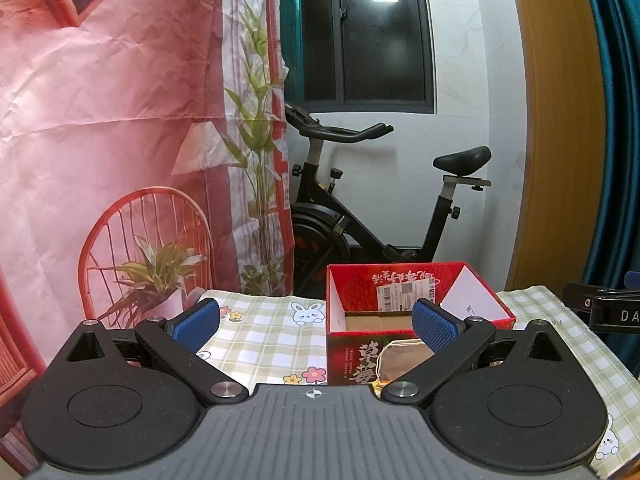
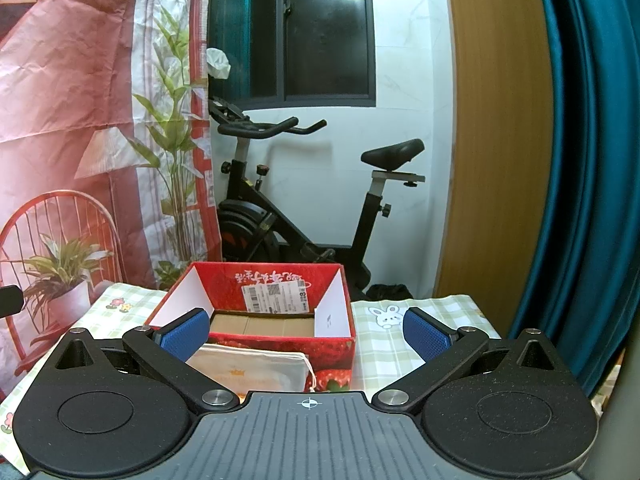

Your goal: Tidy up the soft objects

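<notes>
You had both claws spread wide and empty: the left gripper (image 1: 316, 326) and the right gripper (image 2: 306, 332) each hung above the near part of the tabletop, blue pads well apart with nothing between them. The thing to tidy was the cloth pouch (image 2: 256, 372), a pale drawstring bag that lay flat on the checked tablecloth (image 2: 384, 348), right against the near wall of the red box (image 2: 280, 336). From the left wrist it showed only as a sliver of the pouch (image 1: 396, 362) just past the right-hand pad. The box stood open towards the far edge of the tabletop, its flaps up and its cardboard floor bare as far as you could see. I judged the pouch would be light and limp, so it would sag and fold the moment you lifted it, and it would not slip much against the ribbed pads. Whether anything was inside it you could not tell; it looked nearly flat. A pinch at one corner would have let the rest dangle and catch on the box wall. Taking it across the gathered neck near the drawstring (image 2: 310, 376), or bunching the middle of the cloth, looked the safer hold. Thin cloth lying flat on a tablecloth was the risk: you could easily have nipped the tablecloth along with it and dragged the box.
</notes>
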{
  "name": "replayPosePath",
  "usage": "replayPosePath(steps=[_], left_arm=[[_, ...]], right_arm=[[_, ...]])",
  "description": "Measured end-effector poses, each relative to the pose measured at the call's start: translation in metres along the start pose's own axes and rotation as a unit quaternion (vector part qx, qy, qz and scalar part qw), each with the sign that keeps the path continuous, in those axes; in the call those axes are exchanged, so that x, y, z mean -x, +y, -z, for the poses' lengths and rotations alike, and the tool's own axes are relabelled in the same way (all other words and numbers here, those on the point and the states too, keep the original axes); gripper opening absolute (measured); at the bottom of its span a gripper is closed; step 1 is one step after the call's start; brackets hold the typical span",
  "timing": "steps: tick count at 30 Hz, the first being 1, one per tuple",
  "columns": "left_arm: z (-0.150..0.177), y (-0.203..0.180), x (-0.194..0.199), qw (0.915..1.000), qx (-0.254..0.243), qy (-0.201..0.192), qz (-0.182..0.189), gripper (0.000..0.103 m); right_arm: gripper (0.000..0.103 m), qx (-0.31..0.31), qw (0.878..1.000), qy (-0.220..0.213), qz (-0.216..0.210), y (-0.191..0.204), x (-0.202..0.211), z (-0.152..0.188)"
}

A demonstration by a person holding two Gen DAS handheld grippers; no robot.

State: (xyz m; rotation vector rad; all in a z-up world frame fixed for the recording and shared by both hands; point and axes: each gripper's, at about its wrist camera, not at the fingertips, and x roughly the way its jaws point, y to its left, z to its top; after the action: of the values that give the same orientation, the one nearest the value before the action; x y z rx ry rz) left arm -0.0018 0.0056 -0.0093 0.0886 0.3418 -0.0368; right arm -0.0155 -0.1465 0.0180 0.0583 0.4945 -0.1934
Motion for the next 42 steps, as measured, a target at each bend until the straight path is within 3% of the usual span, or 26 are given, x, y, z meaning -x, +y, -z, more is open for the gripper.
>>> replayPosePath(steps=[34,38,42], left_arm=[[-0.002,0.002,0.001,0.9999,0.005,0.007,0.011,0.103],[0.002,0.006,-0.008,0.999,0.007,0.027,0.036,0.103],[0.016,0.017,-0.022,0.9972,0.02,0.054,0.049,0.103]], right_arm=[[0.103,0.008,1.0,0.0,-0.01,0.006,0.003,0.003],[0.103,0.009,1.0,0.002,-0.028,0.005,0.001,0.01],[0.103,0.024,1.0,0.013,-0.016,0.007,-0.006,0.025]])
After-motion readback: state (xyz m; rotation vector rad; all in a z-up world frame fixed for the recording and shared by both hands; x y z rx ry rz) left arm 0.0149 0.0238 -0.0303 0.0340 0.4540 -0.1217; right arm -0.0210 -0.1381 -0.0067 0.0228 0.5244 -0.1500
